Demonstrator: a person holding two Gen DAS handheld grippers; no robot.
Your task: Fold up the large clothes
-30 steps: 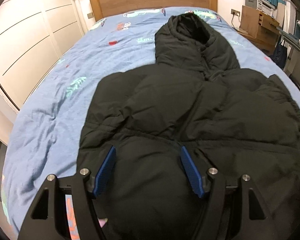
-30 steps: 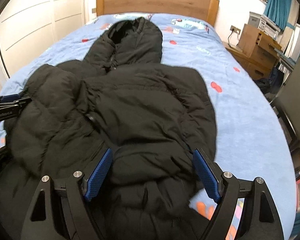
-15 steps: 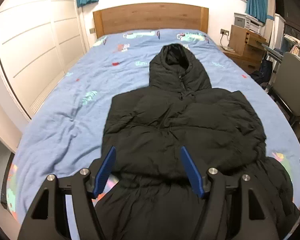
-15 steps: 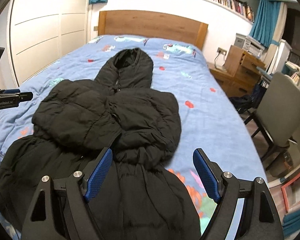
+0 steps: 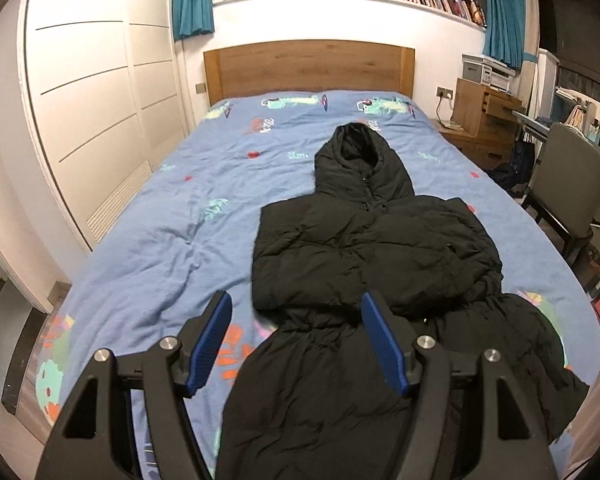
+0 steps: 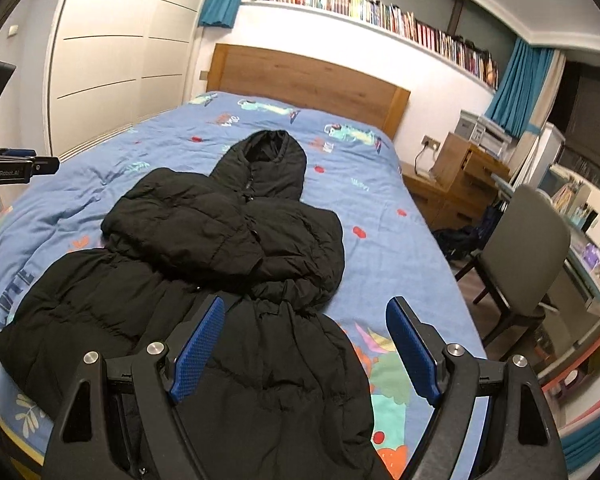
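Both grippers hovering above the coat, jaws apart.

We are holding the left gripper (image 5: 296, 336) and right gripper (image 6: 304, 344) spread wide, gripping nothing. The black coat (image 5: 364, 264) is lying on the bed (image 5: 160, 240), hood toward the headboard (image 5: 308, 68), both sleeves folded across its chest.

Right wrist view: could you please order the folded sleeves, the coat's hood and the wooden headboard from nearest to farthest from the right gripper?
From the right gripper:
1. Folded sleeves, just ahead, across the coat's chest.
2. Hood, beyond them, mid-bed.
3. Headboard, at the far wall.
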